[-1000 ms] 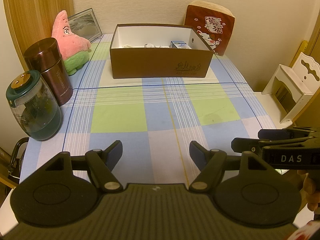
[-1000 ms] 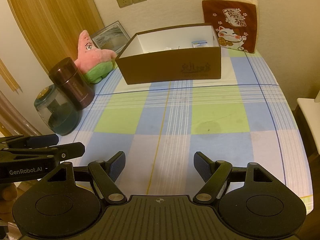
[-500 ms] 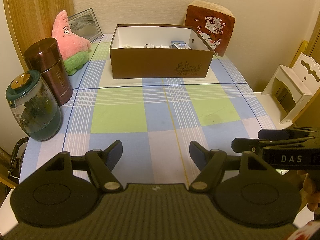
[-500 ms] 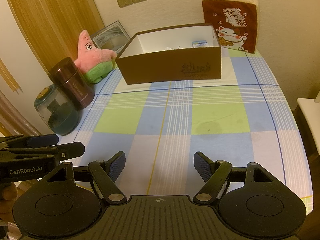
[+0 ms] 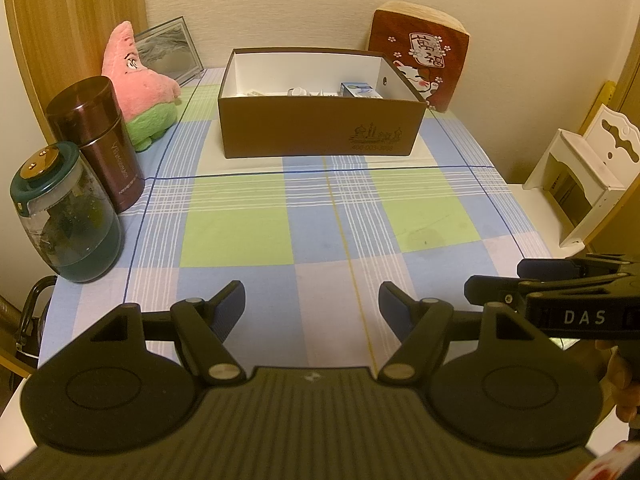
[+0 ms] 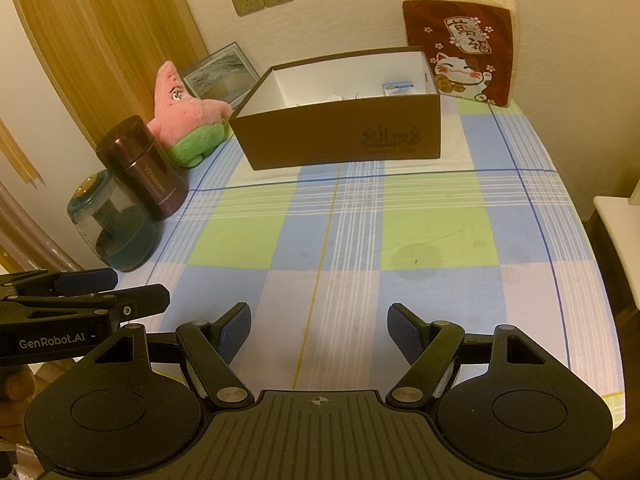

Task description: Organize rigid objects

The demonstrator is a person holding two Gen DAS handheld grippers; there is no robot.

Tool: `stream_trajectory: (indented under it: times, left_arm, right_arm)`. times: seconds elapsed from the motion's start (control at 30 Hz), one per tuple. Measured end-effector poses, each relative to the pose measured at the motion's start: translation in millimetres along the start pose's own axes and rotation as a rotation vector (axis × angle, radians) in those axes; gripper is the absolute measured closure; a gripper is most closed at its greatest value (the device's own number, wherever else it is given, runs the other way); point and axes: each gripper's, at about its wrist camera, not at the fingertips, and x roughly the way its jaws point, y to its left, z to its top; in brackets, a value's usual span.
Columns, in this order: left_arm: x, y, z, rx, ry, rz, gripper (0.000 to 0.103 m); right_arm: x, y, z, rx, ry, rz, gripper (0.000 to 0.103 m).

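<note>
A brown cardboard box (image 5: 320, 132) (image 6: 340, 136) stands open at the back of the table, with a small blue-white carton (image 5: 360, 90) (image 6: 400, 89) and other small white items inside. My left gripper (image 5: 312, 304) hangs open over the near edge of the checked tablecloth (image 5: 304, 220), nothing between its fingers. My right gripper (image 6: 319, 326) is open too, beside it at the same edge, and shows side-on at the right of the left wrist view (image 5: 496, 286). The left gripper appears at the left edge of the right wrist view (image 6: 116, 292).
Along the left side stand a teal-lidded glass jar (image 5: 66, 216) (image 6: 112, 228), a dark maroon flask (image 5: 96, 144) (image 6: 142, 168), a pink star plush (image 5: 140, 88) (image 6: 188, 116) and a picture frame (image 5: 168, 52). A red lucky-cat cushion (image 5: 420, 64) (image 6: 460, 52) leans on the wall. A white stool (image 5: 584, 184) stands right.
</note>
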Motion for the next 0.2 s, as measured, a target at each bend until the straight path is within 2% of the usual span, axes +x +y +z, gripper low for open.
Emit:
stream_trajectory:
  times: [0.2]
  left_arm:
    - [0.8, 0.0, 4.6, 0.001, 0.006, -0.001, 0.031]
  right_arm:
    - [-0.6, 0.1, 1.0, 0.001, 0.001, 0.0, 0.028]
